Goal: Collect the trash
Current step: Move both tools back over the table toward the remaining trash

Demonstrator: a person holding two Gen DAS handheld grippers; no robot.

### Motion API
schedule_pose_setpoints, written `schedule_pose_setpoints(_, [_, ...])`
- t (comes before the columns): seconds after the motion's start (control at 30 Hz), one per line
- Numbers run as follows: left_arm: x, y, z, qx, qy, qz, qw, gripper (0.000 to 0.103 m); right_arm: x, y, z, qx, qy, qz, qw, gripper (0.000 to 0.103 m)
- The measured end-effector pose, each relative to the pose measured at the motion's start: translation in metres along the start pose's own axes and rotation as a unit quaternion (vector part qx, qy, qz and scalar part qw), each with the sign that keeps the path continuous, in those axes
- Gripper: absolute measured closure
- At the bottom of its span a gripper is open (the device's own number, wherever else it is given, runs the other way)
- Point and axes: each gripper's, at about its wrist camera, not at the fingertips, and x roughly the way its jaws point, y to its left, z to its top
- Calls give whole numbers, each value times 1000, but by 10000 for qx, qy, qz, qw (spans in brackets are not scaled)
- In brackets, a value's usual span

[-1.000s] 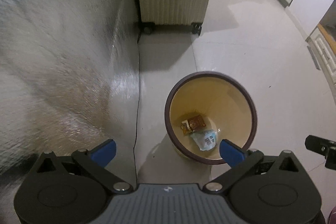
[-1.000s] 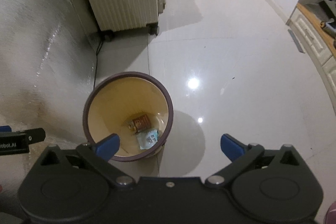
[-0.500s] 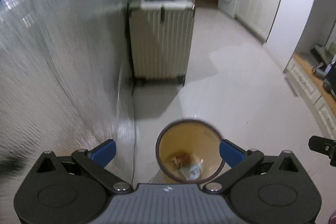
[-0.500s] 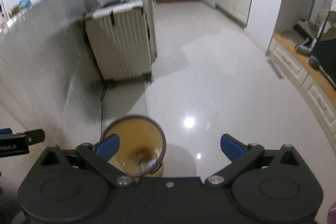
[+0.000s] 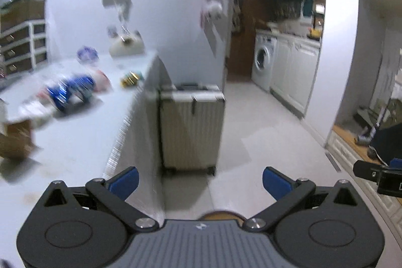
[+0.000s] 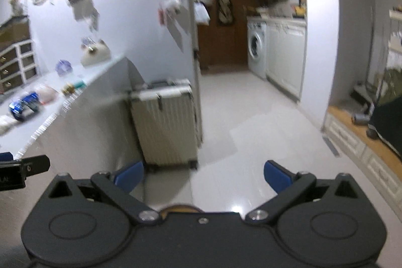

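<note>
- The left gripper (image 5: 199, 182) is held level, its jaws spread wide and grasping nothing; the blue fingertips (image 5: 124, 182) frame bare floor and the foot of a suitcase.
- The right gripper (image 6: 203, 178) is likewise released, jaws wide apart and empty.
- The trash bin (image 5: 221, 214) shows only as a thin brown rim sliver at the bottom of the left view, just above the gripper body; in the right view a similar sliver (image 6: 179, 208) peeks over the gripper housing. Its contents are hidden.
- To the left runs a white surface (image 5: 75, 142) carrying blurred items — a blue-and-white crumpled wrapper (image 5: 72, 91), a small gold-coloured object (image 5: 130, 78) near the edge, and a brown box (image 5: 15, 140) at the near-left.
- A ribbed cream suitcase (image 5: 192, 127) stands upright on wheels on the floor, against the end of the surface.
- Beyond it, pale glossy floor (image 6: 251, 129) leads to a washing machine (image 6: 256, 47) beside white cabinets.
- Both views are motion-blurred, so small details on the surface cannot be made out.
</note>
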Motion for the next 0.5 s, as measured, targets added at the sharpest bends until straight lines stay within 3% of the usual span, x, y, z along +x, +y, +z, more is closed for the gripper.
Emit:
schedule_pose_setpoints(0.3, [-69, 50, 21, 71, -568, 620, 9964, 0, -39, 52, 27, -157, -714, 473, 9962, 0])
schedule_pose_setpoints(0.5, [-89, 92, 34, -13, -704, 866, 9937, 0, -45, 94, 36, -258, -832, 907, 9921, 0])
